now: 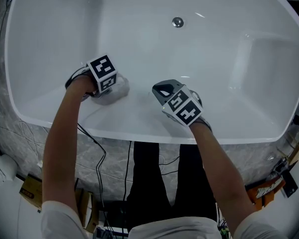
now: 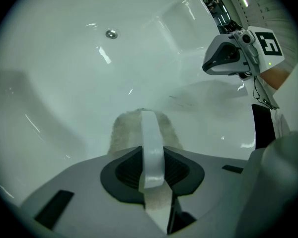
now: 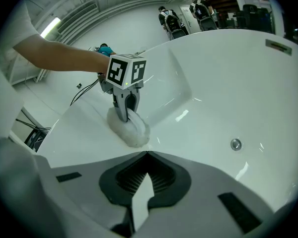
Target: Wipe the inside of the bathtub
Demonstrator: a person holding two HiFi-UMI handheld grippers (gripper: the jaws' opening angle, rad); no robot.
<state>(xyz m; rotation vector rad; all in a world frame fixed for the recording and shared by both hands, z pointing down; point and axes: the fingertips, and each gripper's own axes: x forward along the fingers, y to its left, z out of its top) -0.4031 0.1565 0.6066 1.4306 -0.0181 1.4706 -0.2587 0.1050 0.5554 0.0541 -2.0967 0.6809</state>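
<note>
The grey two-jaw left gripper with its black-and-white marker cube (image 1: 111, 86) is held low at the near inner wall of the white bathtub (image 1: 139, 129). Its jaws are clamped on a white fluffy cloth (image 1: 120, 87), which is pinched between the fingers (image 2: 151, 133) and bulges out on either side. The bare left forearm (image 1: 65, 128) is stretched forward across the bathtub's near rim. The matching grey right gripper (image 1: 159, 90) is carried near it, further towards the bathtub's middle and apart from the cloth. Its jaws are closed together with nothing between them. The bare right forearm (image 1: 219, 158) is angled inward over that same rim.
</note>
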